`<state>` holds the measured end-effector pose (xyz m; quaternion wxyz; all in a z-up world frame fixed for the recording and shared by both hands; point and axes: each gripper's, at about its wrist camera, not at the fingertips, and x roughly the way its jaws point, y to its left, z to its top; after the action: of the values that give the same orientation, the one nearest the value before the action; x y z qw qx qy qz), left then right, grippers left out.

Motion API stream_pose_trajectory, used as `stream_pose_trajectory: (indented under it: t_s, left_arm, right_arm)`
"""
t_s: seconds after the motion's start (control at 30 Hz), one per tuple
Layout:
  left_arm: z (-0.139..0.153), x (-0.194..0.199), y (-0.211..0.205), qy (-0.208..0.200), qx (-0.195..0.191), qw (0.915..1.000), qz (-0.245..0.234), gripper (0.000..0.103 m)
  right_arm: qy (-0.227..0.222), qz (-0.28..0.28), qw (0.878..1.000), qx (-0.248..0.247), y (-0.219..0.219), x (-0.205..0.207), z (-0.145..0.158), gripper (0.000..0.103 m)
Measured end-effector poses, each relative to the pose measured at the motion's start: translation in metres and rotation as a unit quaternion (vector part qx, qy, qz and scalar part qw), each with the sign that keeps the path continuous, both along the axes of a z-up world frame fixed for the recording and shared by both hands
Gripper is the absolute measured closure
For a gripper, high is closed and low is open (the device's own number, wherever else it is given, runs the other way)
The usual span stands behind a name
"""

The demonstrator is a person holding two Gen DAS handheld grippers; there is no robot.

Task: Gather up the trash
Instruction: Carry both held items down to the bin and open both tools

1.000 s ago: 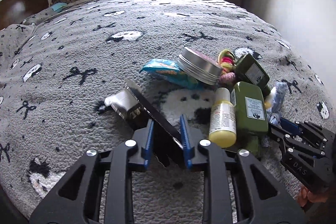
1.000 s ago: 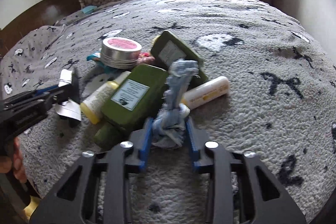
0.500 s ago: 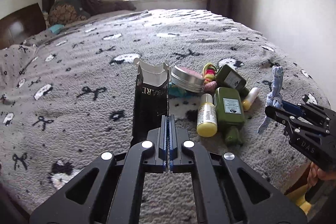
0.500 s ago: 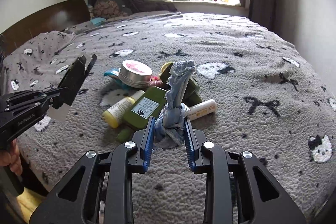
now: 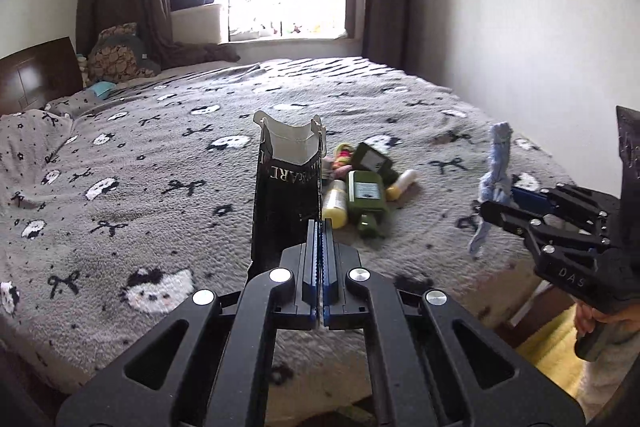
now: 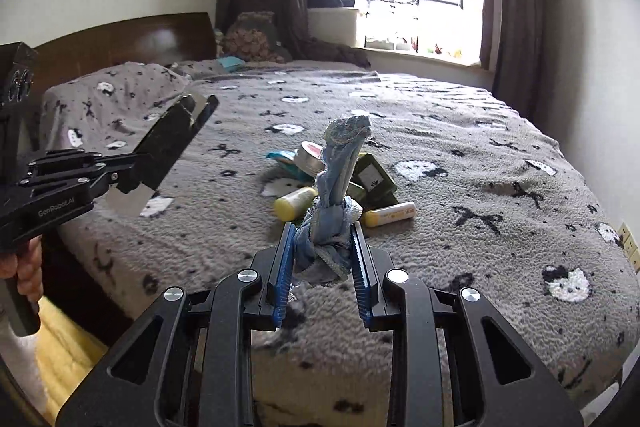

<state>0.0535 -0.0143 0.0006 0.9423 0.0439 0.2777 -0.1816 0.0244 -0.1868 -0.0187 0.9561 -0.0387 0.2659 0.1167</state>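
My left gripper [image 5: 321, 227] is shut on a flattened black carton [image 5: 286, 195] with a white inside, held upright above the bed. The carton also shows in the right wrist view [image 6: 168, 143], at the left. My right gripper [image 6: 322, 231] is shut on a twisted blue rag [image 6: 340, 179], lifted off the bed. The rag also shows in the left wrist view [image 5: 496, 171], at the right, in the right gripper [image 5: 490, 205].
On the grey patterned blanket [image 5: 140, 163] lies a pile: green bottles [image 6: 374, 173], a yellow bottle [image 6: 294, 203], a cream tube [image 6: 390, 215], a round tin [image 6: 310, 157], a blue packet [image 6: 282, 157]. Headboard at left, window behind, wall at right, yellow floor below the bed's edge.
Both grippers have lifted and pulled back from the pile. The left jaws closed flat on the carton and raised it upright. The right gripper carried the rag up and away.
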Motion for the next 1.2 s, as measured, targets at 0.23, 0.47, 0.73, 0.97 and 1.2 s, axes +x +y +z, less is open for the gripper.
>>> stream_pose_trajectory:
  t_s: [0.23, 0.47, 0.73, 0.97, 1.2]
  left_arm:
    - [-0.003, -0.063, -0.005, 0.006, -0.037, 0.9988, -0.032, 0.103]
    - [-0.050, -0.109, -0.022, 0.074, -0.031, 0.9937, -0.078, 0.103]
    - [-0.135, -0.122, -0.027, 0.202, -0.031, 0.9748, -0.089, 0.103]
    - [-0.191, -0.114, -0.021, 0.275, -0.037, 0.9586, -0.065, 0.103]
    - [-0.247, -0.097, -0.024, 0.334, -0.016, 0.9415, -0.044, 0.103]
  right_arm:
    - [-0.006, 0.012, 1.000, -0.007, 0.005, -0.051, -0.003, 0.075]
    - [0.029, 0.002, 0.999, -0.026, 0.005, -0.082, -0.034, 0.075]
    - [0.111, -0.002, 0.994, -0.022, 0.009, -0.093, -0.090, 0.075]
    - [0.198, 0.006, 0.980, -0.023, 0.020, -0.091, -0.146, 0.075]
    - [0.285, 0.010, 0.958, 0.008, 0.023, -0.084, -0.195, 0.075]
